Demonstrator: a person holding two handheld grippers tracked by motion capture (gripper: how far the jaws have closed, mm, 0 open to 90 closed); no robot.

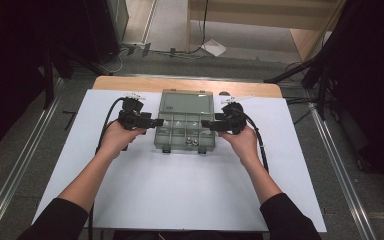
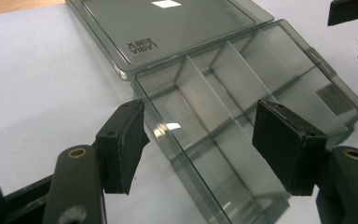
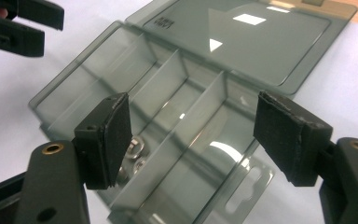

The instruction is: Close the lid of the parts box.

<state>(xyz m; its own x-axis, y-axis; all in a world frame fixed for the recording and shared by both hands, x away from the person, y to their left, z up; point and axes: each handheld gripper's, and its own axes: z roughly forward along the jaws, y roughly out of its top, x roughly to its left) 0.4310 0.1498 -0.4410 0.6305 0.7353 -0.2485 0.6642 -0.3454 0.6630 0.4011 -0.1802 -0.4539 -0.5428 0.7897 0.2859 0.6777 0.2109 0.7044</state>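
Smoky clear plastic forms the compartment box (image 1: 186, 131), which lies open in the middle of the white worktop (image 1: 180, 190), its lid (image 1: 187, 103) folded flat behind it. The left hand-held gripper (image 1: 158, 122) sits at the box's left edge and the right hand-held gripper (image 1: 206, 124) at its right edge, both released with jaws apart, grasping nothing. Small metal nuts (image 3: 134, 148) rest in one near compartment.

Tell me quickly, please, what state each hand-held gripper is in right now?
Left hand-held gripper: open, holding nothing, at the compartment box's side.
Right hand-held gripper: open, holding nothing, over the box.
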